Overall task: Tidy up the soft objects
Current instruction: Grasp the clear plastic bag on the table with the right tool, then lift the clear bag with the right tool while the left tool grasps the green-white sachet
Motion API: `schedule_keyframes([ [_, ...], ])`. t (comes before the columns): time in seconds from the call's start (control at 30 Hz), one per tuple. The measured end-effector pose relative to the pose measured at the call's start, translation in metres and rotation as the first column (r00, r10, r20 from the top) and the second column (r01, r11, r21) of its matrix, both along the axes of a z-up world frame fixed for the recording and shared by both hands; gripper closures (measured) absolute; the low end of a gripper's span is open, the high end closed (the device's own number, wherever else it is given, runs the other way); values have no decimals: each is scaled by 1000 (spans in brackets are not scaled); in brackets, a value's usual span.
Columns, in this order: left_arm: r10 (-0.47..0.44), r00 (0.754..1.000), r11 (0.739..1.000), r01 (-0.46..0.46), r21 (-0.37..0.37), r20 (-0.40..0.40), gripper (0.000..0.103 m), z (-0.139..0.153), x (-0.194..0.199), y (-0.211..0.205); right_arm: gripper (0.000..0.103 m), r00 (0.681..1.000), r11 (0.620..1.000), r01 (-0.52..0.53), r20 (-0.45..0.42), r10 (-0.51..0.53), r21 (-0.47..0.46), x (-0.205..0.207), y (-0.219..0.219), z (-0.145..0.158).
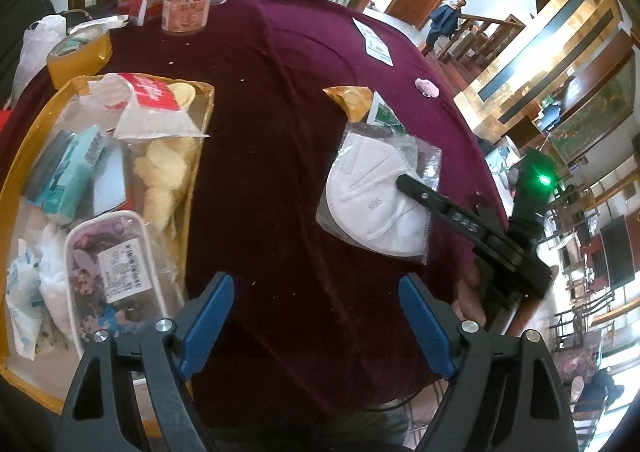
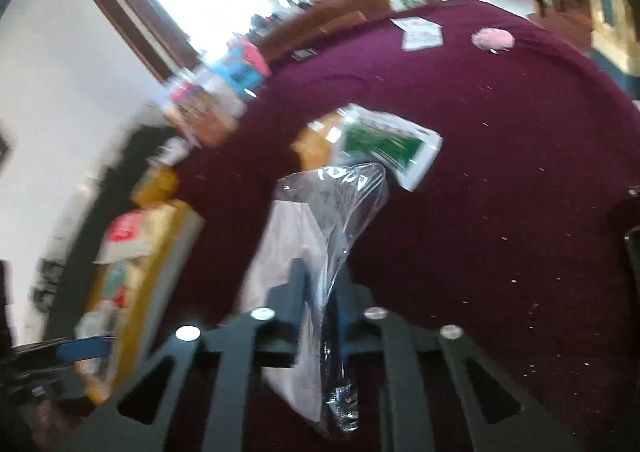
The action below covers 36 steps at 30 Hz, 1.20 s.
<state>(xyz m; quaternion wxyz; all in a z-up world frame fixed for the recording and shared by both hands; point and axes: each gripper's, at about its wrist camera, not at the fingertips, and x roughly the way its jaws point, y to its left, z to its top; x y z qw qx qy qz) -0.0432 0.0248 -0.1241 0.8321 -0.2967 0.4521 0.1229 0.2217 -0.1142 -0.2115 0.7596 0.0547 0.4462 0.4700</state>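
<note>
Blue-padded left gripper point(image 1: 316, 328) hangs wide apart over the maroon tabletop point(image 1: 280, 99). Right gripper point(image 2: 320, 292) is clamped on the bagged mask point(image 1: 376, 203), lifted beside the yellow tray point(image 1: 36, 147).

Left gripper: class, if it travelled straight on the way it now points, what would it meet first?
Probably nothing but the maroon tablecloth: the open left gripper points between the yellow tray and the bagged N95 mask. Depth is unclear.
</note>
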Motion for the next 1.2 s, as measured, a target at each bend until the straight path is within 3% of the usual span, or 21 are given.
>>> schedule_keyframes([
  [0.33,-25,1000,999,26,21,-13,16,5,31,-5,99,998,967,40,-63,-25,250,40,-39,42],
  [0.43,-14,1000,1000,14,4,-11,16,7,43,0,99,991,962,24,-134,13,273,46,-36,33],
  [0.53,-2,1000,1000,2,-30,-2,16,9,50,5,99,989,956,-34,-129,75,291,36,-25,28],
  [0.63,9,1000,1000,-9,-8,5,16,14,52,6,99,987,947,-73,-114,114,313,26,-18,24],
  [0.9,8,999,1000,-7,11,-32,15,3,66,6,99,989,940,144,-72,-127,310,67,-40,57],
  [1.1,-110,991,991,115,72,-70,15,-9,105,-29,99,938,904,346,-76,-338,251,94,-47,37],
  [1.2,-167,982,973,180,144,-93,15,-14,131,-46,99,913,874,391,-5,-407,287,86,-60,47],
])
